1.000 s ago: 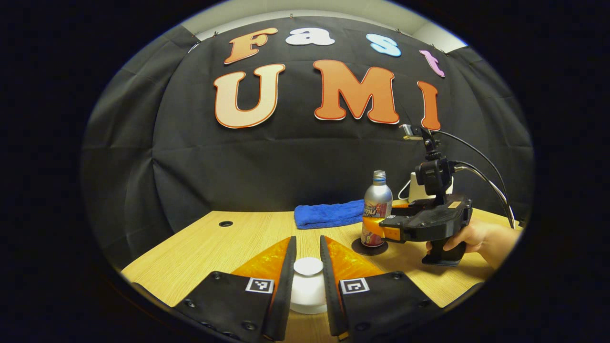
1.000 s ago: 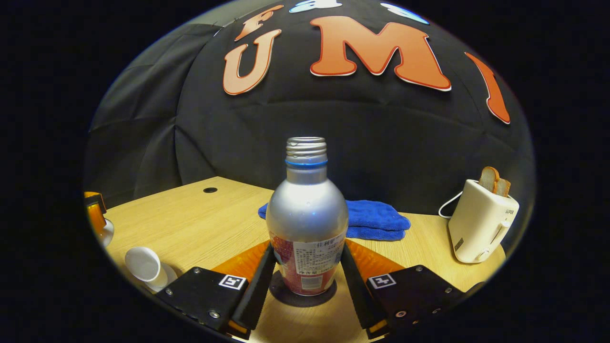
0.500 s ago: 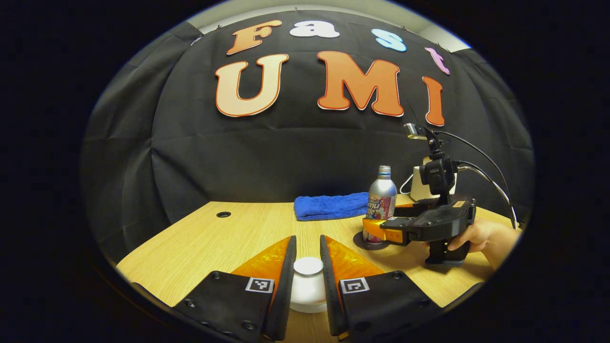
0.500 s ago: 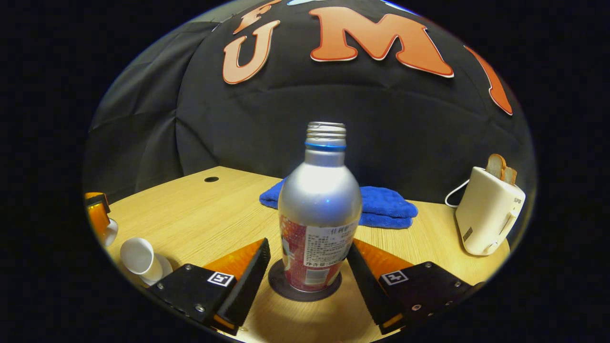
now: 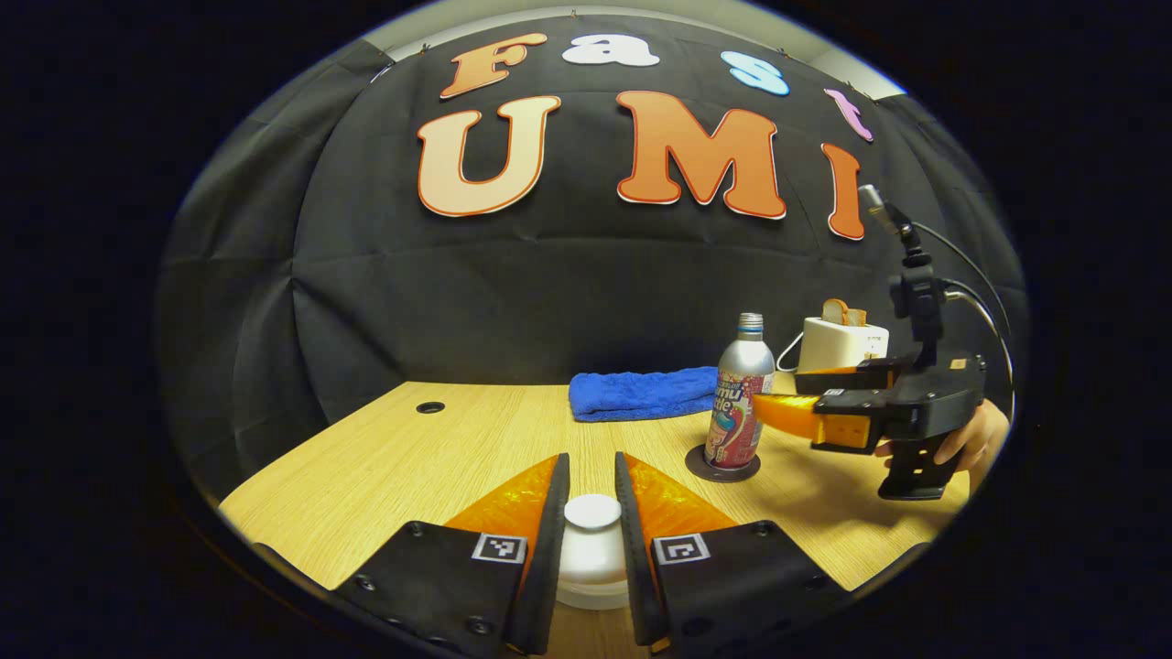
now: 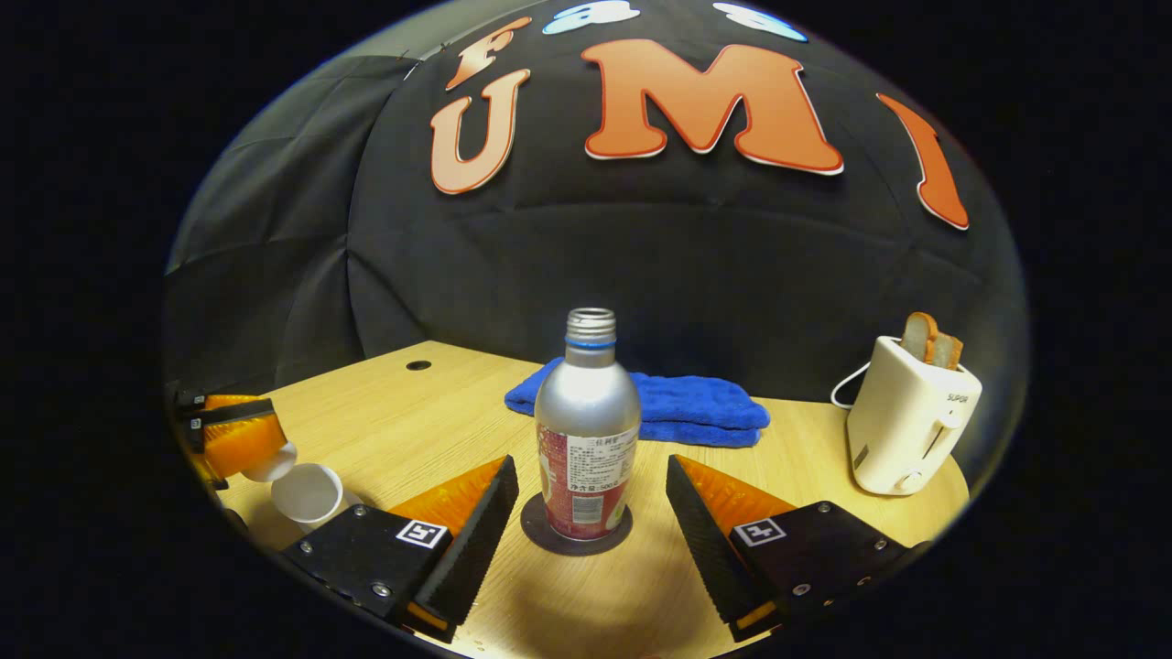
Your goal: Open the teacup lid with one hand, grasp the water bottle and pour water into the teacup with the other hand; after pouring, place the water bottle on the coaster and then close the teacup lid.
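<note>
A: With the bottle point(image 6: 587, 430) sitting on its coaster point(image 6: 576, 533) dead ahead, R gripper point(image 6: 586, 513) is gaping wide, gripping nothing.

B: L gripper point(image 5: 591, 513) is pinching the lid point(image 5: 591, 511); teacup point(image 6: 309, 494) is waiting uncovered. Only closing's left, I reckon.

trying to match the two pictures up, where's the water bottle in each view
Left gripper view: the water bottle stands upright on the dark coaster, right of centre, just left of the right tool.
Right gripper view: the water bottle stands at centre on the coaster, between the open tool's fingers, touching neither.
Shared landmark: the blue towel behind the bottle.
</note>
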Motion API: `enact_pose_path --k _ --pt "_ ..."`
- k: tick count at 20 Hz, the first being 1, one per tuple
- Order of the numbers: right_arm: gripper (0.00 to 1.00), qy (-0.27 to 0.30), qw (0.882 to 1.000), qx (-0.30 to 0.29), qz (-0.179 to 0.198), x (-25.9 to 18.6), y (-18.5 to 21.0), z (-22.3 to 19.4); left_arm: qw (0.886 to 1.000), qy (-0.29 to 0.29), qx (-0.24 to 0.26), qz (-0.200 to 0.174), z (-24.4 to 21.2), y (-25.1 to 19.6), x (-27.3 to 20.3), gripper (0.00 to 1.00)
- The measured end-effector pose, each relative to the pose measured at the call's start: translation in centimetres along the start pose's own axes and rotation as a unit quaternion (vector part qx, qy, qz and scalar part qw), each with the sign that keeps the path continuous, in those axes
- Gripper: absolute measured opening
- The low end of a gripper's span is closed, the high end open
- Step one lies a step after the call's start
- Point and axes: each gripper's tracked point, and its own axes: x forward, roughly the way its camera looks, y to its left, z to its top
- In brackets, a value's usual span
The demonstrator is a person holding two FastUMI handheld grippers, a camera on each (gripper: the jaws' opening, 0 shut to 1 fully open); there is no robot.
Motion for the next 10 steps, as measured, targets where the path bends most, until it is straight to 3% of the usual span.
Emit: enact_pose_path --k 10 --pt "0.98 -0.045 0.999 -0.004 -0.007 -5.0 -0.4 1.2 1.000 0.021 -0.007 -0.004 -2.9 -0.8 1.2 0.34"
